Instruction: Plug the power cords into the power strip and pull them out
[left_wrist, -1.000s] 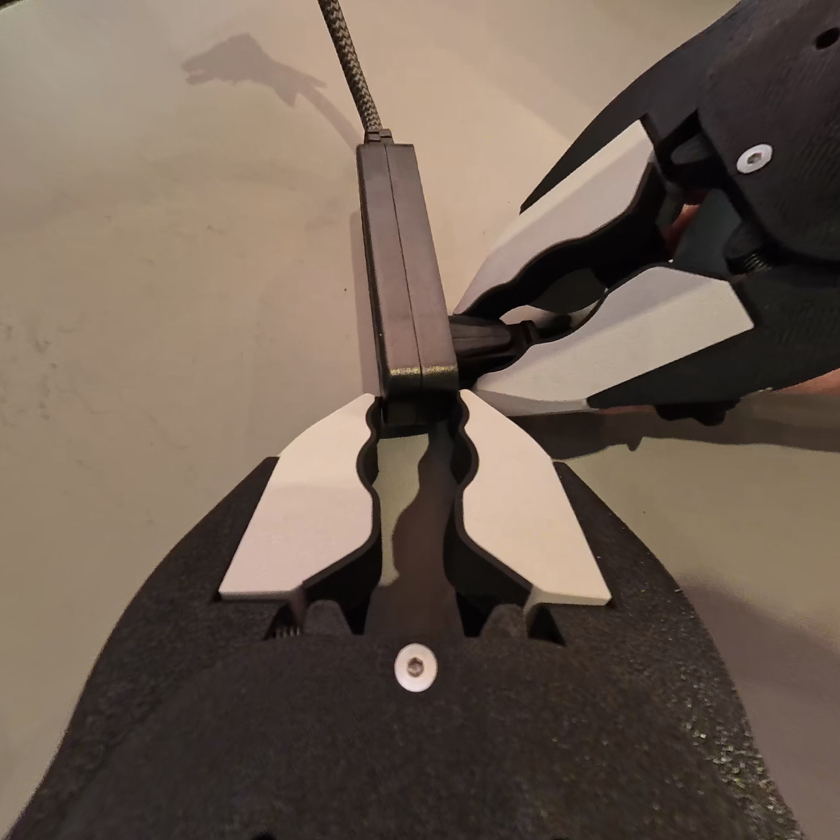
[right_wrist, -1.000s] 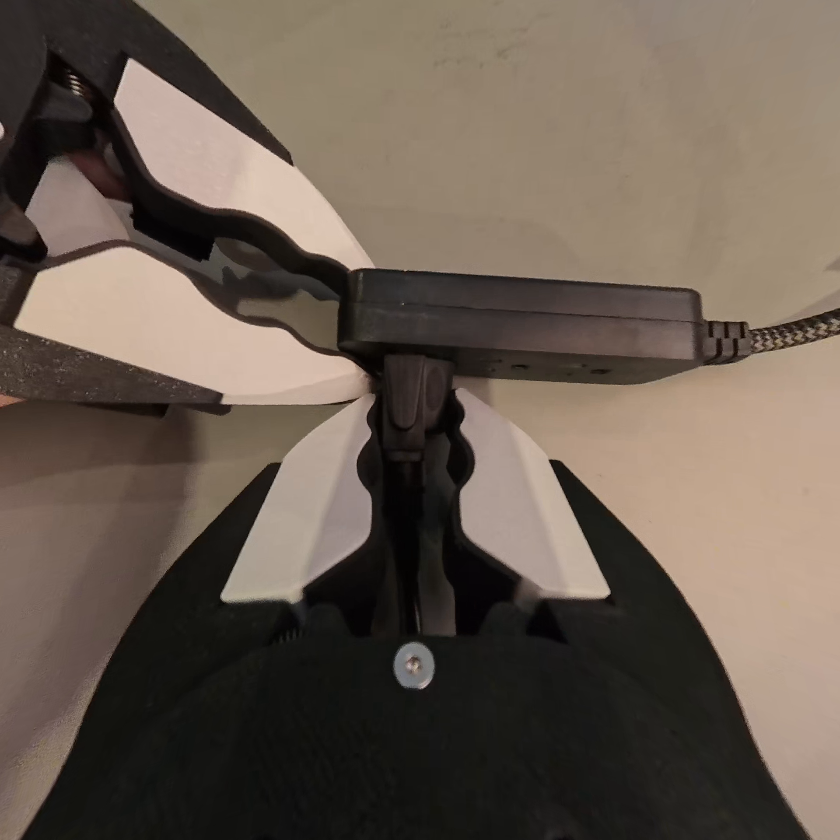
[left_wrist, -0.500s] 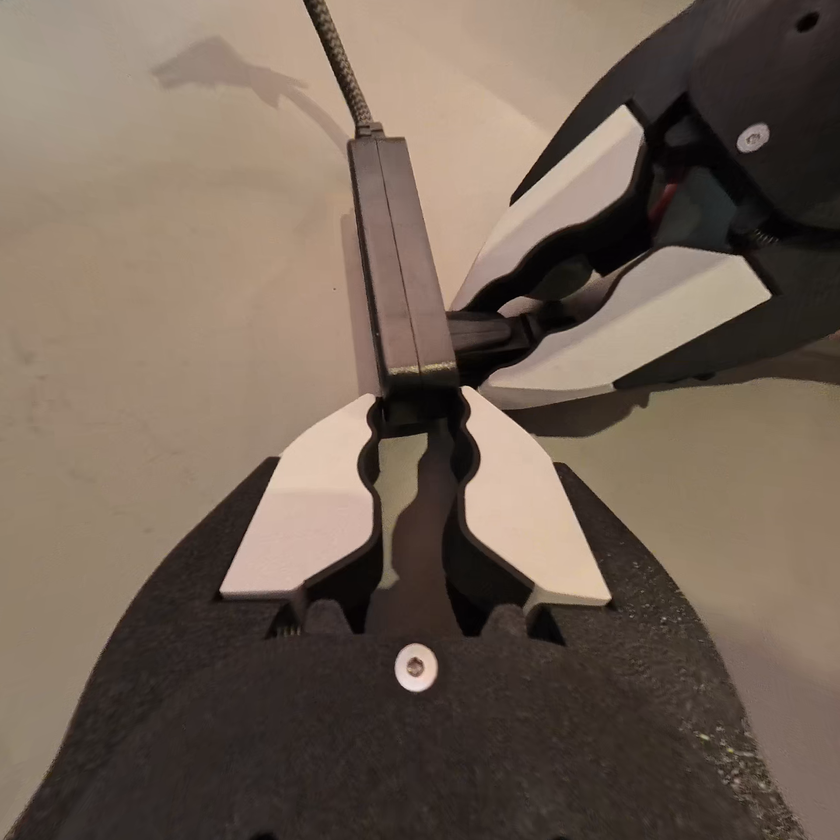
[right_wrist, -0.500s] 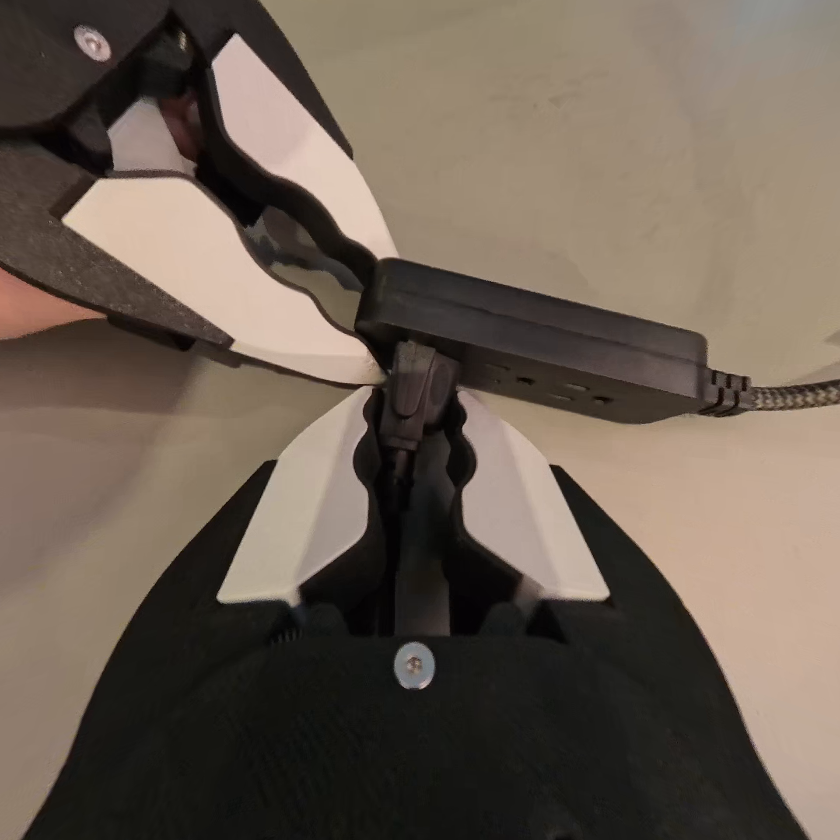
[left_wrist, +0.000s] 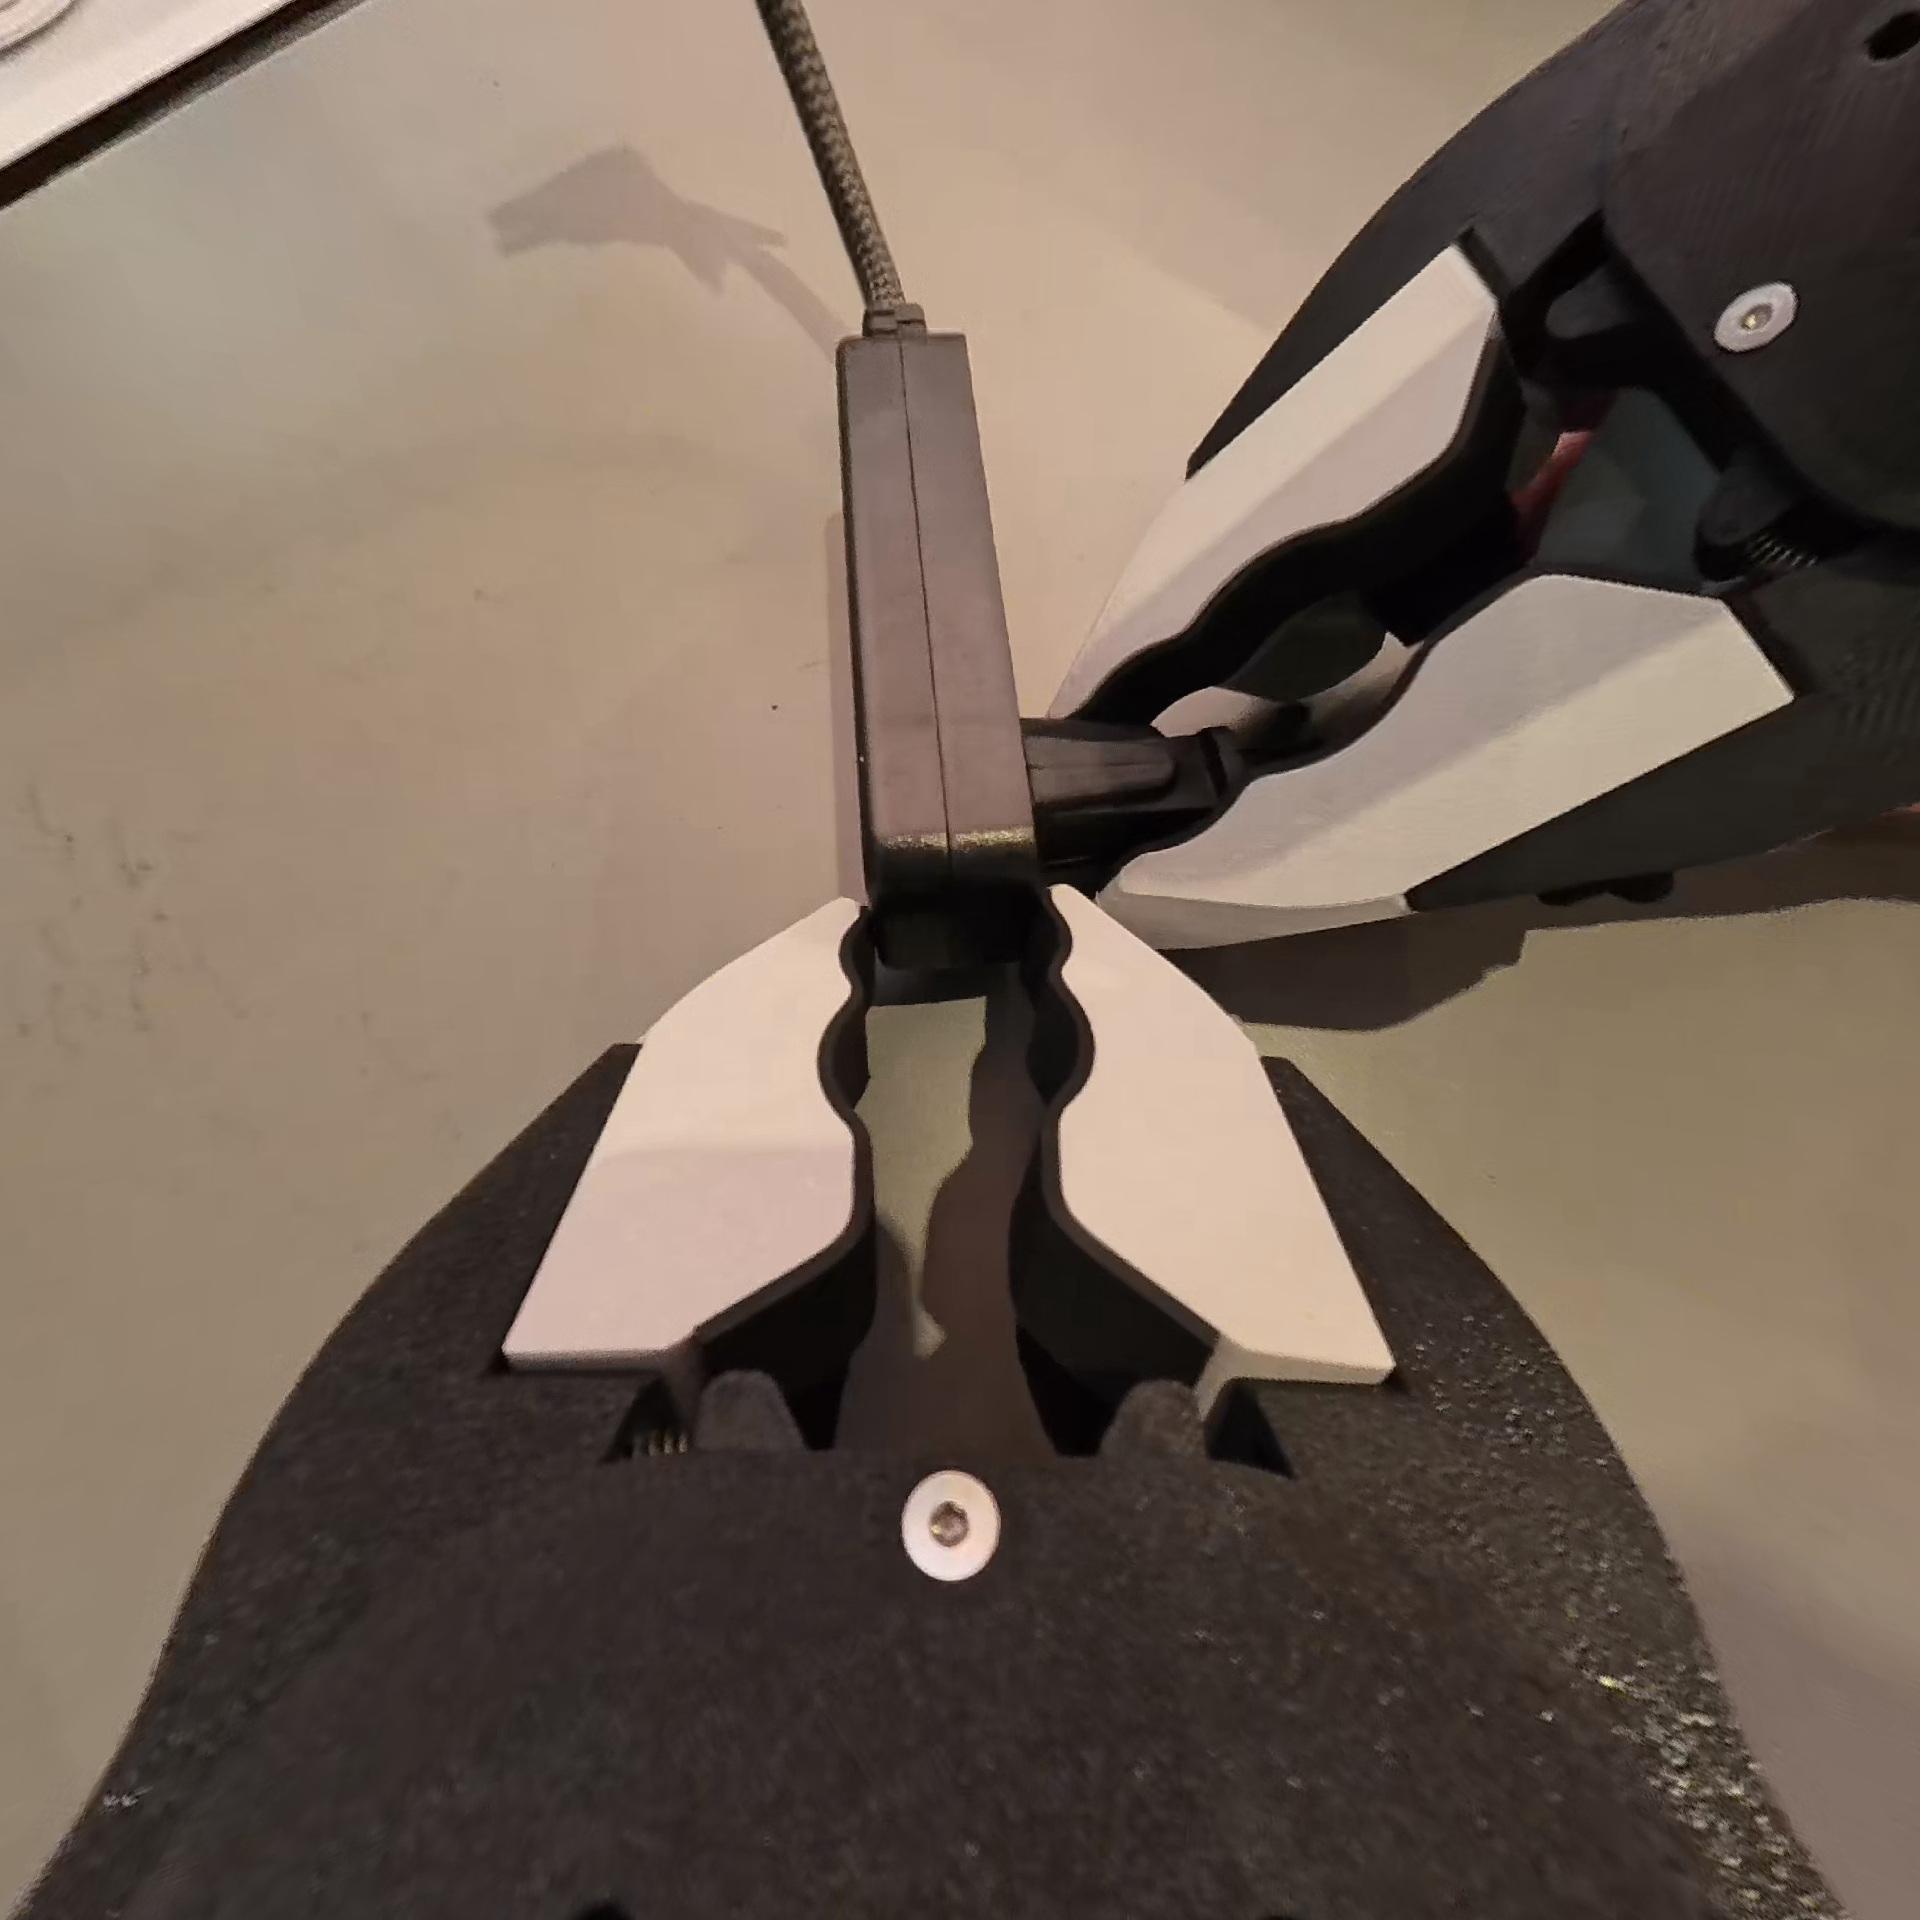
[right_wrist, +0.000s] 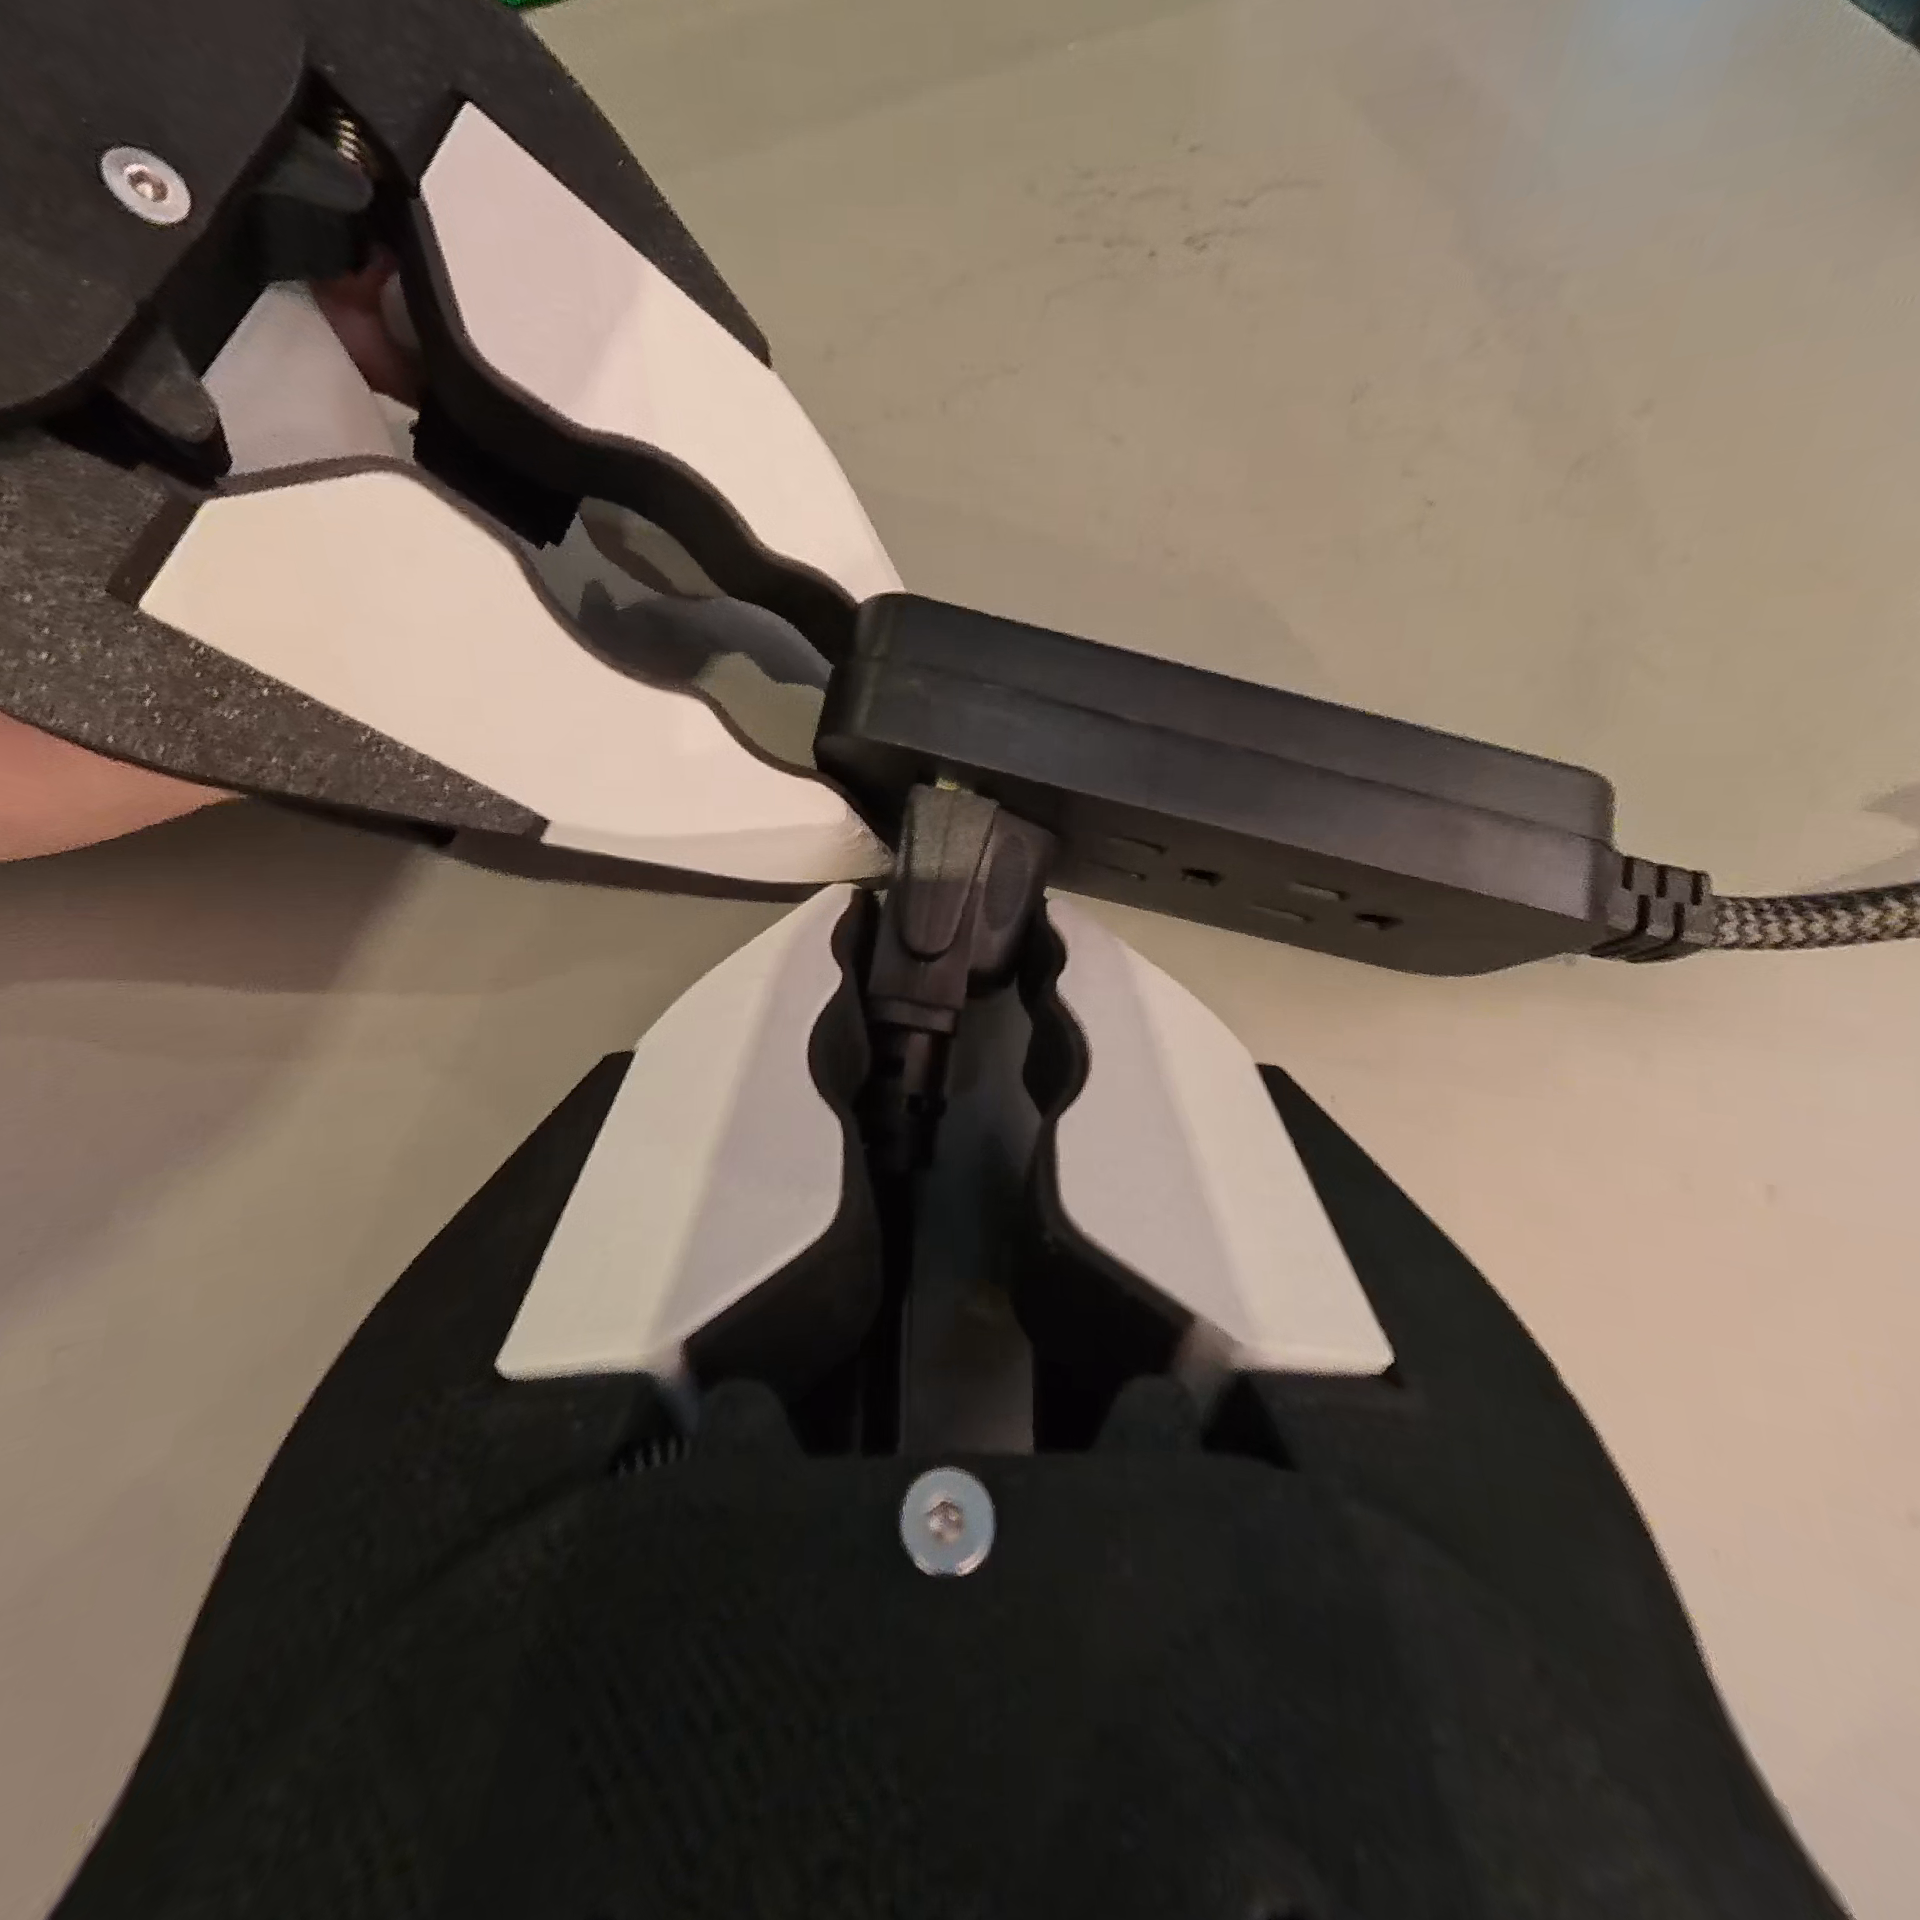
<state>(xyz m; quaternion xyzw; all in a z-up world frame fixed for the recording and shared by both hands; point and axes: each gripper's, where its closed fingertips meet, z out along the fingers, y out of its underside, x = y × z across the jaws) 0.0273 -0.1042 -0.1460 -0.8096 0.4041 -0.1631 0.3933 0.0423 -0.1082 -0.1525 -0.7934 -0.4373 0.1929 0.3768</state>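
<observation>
Beige table, strip's sockets right-view only

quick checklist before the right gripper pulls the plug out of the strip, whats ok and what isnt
1. Left gripper clamped on strip end: ok.
2. Right gripper closed on plug: ok.
3. Plug seated fully in its outlet: cannot tell.
4. Strip flat on table: not ok, it stands on edge and tilts.
5. Braided cable free of both grippers: ok.
6. Other outlets empty: ok.
</observation>
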